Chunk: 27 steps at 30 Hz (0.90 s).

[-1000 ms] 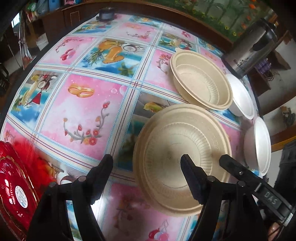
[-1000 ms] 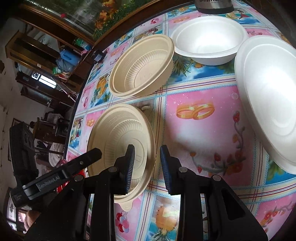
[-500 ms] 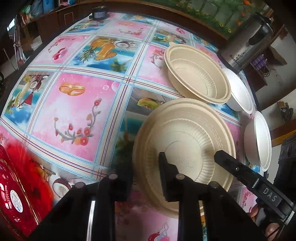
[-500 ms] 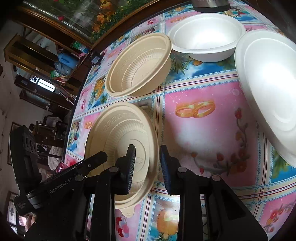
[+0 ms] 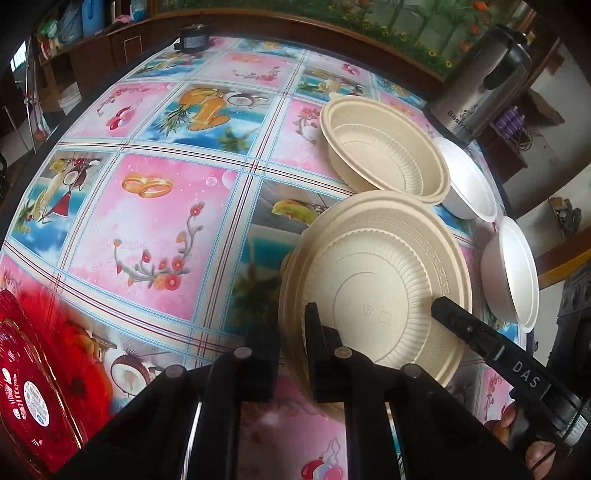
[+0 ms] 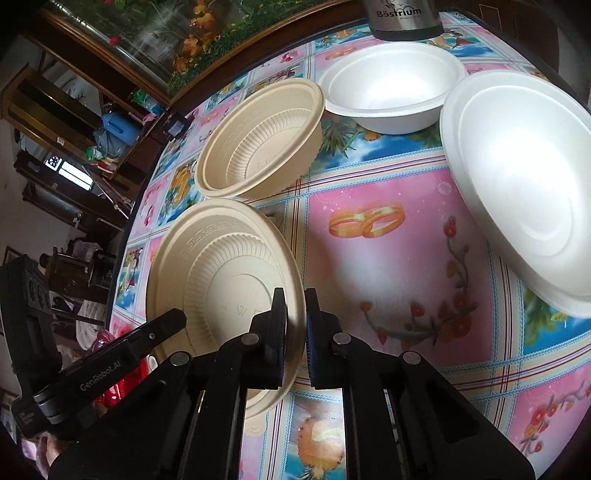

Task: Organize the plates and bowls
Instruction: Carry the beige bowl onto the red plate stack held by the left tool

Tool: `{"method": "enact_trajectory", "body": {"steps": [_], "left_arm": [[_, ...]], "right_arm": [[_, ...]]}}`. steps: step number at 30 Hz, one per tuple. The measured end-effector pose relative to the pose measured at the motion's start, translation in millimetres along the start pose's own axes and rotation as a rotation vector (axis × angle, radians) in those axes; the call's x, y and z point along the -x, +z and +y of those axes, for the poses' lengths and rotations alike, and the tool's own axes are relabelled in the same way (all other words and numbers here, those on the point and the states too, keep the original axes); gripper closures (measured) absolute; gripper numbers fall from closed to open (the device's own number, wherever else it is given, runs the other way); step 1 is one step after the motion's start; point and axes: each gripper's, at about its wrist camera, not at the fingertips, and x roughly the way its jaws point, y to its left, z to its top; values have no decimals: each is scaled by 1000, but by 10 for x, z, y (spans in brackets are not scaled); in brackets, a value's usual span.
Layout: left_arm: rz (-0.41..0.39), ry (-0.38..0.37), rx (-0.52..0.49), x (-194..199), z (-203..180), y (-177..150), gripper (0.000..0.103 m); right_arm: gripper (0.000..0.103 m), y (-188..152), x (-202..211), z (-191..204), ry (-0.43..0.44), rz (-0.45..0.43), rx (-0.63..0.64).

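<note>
Both grippers have closed since the earlier frames. Going left to right: the left gripper [image 5: 291,350] now pinches the near-left rim of the tan plate [image 5: 376,291], and the right gripper [image 6: 295,332] clamps its opposite rim. With the plate on the floral tablecloth [image 5: 155,221] beside the tan bowl [image 5: 388,162], a two-handed lift looks ready; the white foam bowls [image 6: 391,92] remain unsorted.

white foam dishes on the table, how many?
2. A white bowl stands in front of the steel flask; a wider white dish sits at the right edge, cut off by the frame. Stacked ones would be hidden.
</note>
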Motion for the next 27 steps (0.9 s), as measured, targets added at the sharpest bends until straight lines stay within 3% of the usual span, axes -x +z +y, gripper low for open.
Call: {"method": "enact_trajectory", "body": {"steps": [7,12,19,27], "left_arm": [[13,-21,-14,59,-9,-104,93],[-16,-47,-31,309,12,-214,93],[-100,-58,-20,841,294,-410,92],[-196,-3,33,1470,1040,-715,92]], "right_arm": [[95,-161,134,-21,-10,-18,-26],[95,-268,341,97,-5,-43,-21],[95,-472,658,646,17,-81,77],[94,-797,567,1509,68,-47,214]]}}
